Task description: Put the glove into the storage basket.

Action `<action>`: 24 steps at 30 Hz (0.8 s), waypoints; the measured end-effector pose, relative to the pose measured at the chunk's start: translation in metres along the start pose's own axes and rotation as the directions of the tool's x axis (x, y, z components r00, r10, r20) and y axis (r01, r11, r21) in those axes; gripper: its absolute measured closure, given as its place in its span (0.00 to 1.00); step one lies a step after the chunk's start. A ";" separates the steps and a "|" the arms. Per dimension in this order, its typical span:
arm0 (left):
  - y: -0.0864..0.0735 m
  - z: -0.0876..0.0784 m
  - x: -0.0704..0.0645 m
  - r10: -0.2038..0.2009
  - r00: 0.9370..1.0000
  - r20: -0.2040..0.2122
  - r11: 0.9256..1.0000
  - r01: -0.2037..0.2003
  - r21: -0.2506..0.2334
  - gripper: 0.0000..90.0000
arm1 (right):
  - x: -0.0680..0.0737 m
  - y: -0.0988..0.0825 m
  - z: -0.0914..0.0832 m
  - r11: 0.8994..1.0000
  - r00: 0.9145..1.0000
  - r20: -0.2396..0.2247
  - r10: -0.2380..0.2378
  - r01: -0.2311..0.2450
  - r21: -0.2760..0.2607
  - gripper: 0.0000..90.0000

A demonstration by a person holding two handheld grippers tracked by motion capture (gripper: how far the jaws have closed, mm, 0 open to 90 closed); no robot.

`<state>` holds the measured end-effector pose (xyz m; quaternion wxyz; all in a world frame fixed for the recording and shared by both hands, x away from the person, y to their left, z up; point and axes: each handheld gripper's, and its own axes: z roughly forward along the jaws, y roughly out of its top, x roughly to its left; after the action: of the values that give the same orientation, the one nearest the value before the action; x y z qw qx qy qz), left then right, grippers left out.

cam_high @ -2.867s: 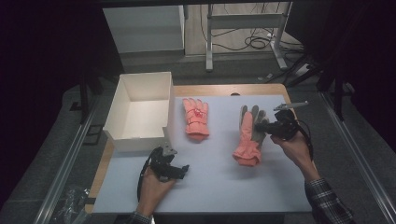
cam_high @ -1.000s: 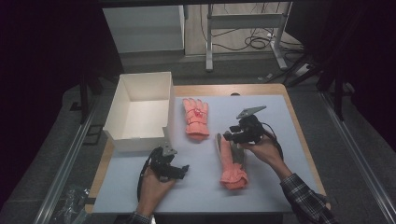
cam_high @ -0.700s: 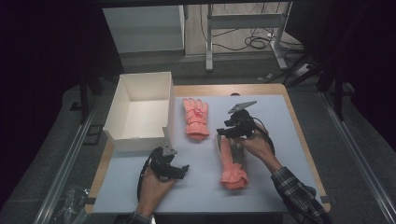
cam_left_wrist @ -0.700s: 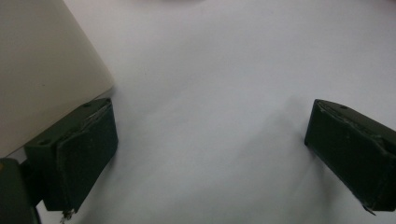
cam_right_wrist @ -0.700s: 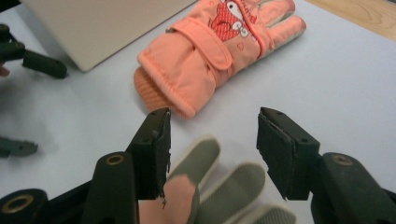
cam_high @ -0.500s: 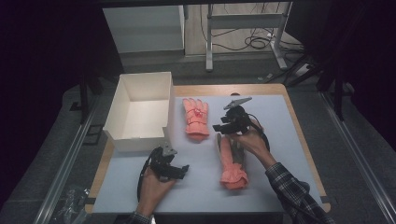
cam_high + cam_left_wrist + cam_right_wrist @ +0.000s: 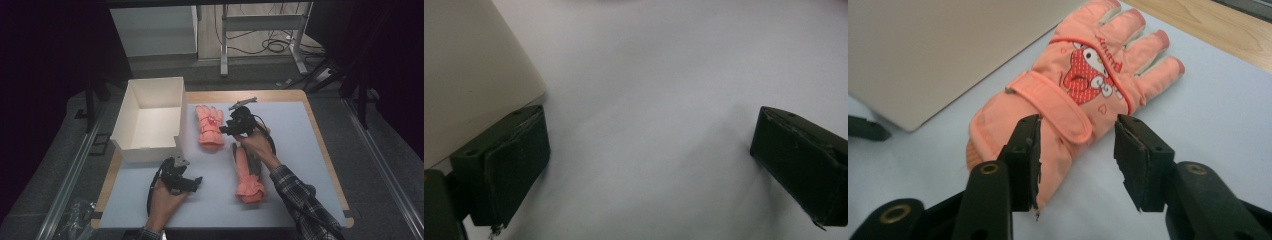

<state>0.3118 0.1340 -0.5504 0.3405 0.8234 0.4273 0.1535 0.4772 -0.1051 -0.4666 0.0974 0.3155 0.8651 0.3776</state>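
Observation:
Two salmon-pink gloves lie on the pale mat. The glove with a cartoon patch lies next to the white box, fingers pointing away. The plain glove lies nearer, partly under the right forearm. My right gripper hovers at the cartoon glove's wrist end. Its jaws have just been closing but stand apart, with the strap and cuff between them and the pads not pressing. My left gripper rests open on bare mat by the box's front corner.
The open white box stands at the mat's left and looks empty. The wooden table edge frames the mat at the back. Bare mat stretches to the right of the gloves and along the front.
The plain glove was shifted nearer and leftward, then let go. My right gripper has travelled left from it to the cartoon glove. The left hand has stayed put.

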 end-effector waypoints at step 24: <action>0.000 0.000 0.000 -0.002 1.000 0.001 1.000 0.002 0.000 0.03 | -0.001 0.037 0.061 1.000 0.998 0.060 0.027 -0.027 0.003 0.44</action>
<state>0.3117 0.1339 -0.5503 0.3410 0.8229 0.4279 0.1529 0.5203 -0.0503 -0.4824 0.1174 0.3385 0.8582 0.3677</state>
